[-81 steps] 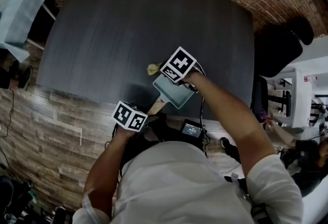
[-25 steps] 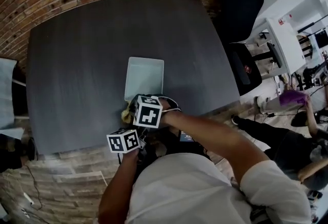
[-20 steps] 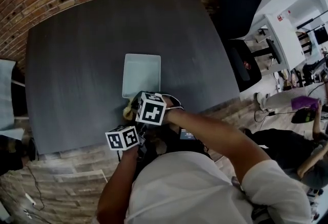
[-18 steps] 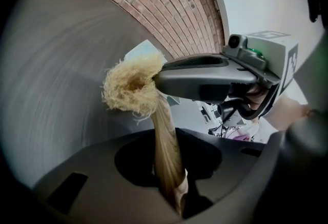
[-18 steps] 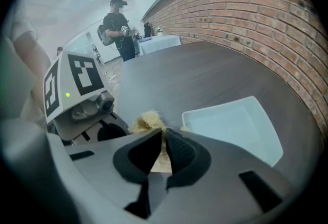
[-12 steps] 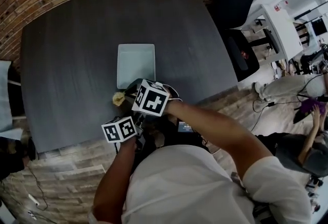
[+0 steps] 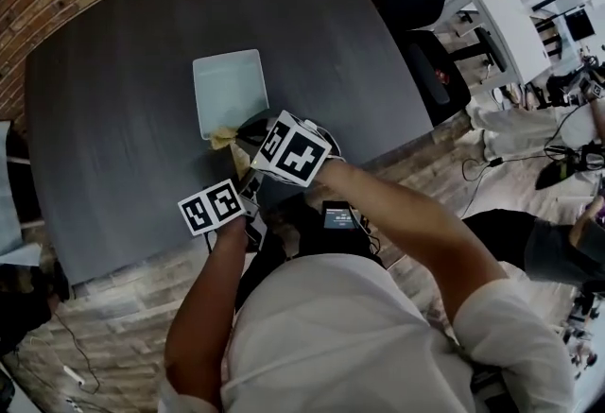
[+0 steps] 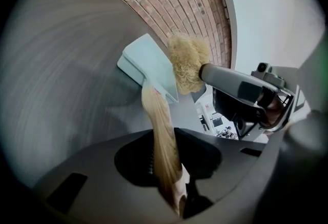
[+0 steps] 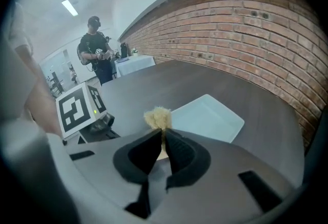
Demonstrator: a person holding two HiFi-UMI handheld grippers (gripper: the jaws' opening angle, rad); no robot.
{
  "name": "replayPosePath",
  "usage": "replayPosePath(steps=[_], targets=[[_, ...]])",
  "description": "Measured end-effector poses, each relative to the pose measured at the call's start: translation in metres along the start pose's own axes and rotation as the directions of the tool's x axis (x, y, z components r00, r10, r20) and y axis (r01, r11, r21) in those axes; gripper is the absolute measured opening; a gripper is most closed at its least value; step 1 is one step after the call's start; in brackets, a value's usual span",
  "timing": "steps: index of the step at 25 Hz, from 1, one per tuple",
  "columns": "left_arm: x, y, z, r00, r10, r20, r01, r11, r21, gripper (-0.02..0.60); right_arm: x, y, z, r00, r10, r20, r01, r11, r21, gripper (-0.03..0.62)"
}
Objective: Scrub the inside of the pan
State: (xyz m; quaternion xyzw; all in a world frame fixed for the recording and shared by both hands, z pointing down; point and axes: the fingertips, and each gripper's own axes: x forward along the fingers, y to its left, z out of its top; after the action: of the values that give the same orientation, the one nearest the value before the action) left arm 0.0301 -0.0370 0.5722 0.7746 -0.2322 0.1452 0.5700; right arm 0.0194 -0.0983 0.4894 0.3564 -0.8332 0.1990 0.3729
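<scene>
On the left, the left gripper (image 8: 171, 187) is clamped tight on the light wooden handle (image 8: 158, 125) of the pale blue-green square pan (image 7: 227, 90), bracing it out on the dark grey worktop (image 7: 113, 137). Moving right, the right gripper (image 9: 161, 146) pinches a fluffy yellow scrub pad (image 9: 158, 117), poised at the pan's near rim beside the handle, contact unclear. The inside looks pale and unmarked, so progress is hard to read; I'd say the pad needs to drop in and work across it.
</scene>
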Motion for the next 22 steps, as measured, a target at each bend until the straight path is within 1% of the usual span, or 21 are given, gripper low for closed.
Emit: replayPosePath(steps=[2, 7, 9, 12, 17, 19, 22], targets=[[0.006, -0.006, 0.000, 0.999, -0.027, -0.026, 0.027, 1.000, -0.005, 0.101, -0.004, -0.004, -0.003, 1.000, -0.017, -0.001, 0.017, 1.000, 0.013, 0.032], [0.015, -0.024, -0.007, 0.992, -0.090, -0.086, 0.092, 0.996, 0.017, 0.172, -0.016, -0.012, -0.015, 0.998, -0.059, -0.002, 0.059, 0.997, 0.048, 0.032], [0.013, -0.027, -0.010, 0.990, -0.103, -0.099, 0.107, 0.994, 0.029, 0.189, -0.020, -0.014, -0.019, 0.997, -0.075, 0.002, 0.074, 0.995, 0.062, 0.032], [0.004, -0.022, -0.011, 0.991, -0.095, -0.098, 0.101, 0.993, 0.065, 0.190, -0.027, -0.016, -0.023, 0.994, -0.103, 0.021, 0.100, 0.991, 0.094, 0.032], [-0.018, -0.014, -0.014, 0.993, -0.065, -0.094, 0.082, 0.980, 0.180, 0.190, -0.040, -0.020, -0.031, 0.988, -0.137, 0.066, 0.123, 0.976, 0.178, 0.032], [-0.029, -0.010, -0.013, 0.995, -0.054, -0.084, 0.070, 0.977, 0.203, 0.195, -0.047, -0.022, -0.034, 0.985, -0.152, 0.080, 0.134, 0.970, 0.202, 0.032], [-0.048, -0.007, -0.007, 0.998, -0.042, -0.048, 0.052, 0.971, 0.232, 0.201, -0.057, -0.024, -0.038, 0.980, -0.172, 0.102, 0.144, 0.962, 0.233, 0.032]])
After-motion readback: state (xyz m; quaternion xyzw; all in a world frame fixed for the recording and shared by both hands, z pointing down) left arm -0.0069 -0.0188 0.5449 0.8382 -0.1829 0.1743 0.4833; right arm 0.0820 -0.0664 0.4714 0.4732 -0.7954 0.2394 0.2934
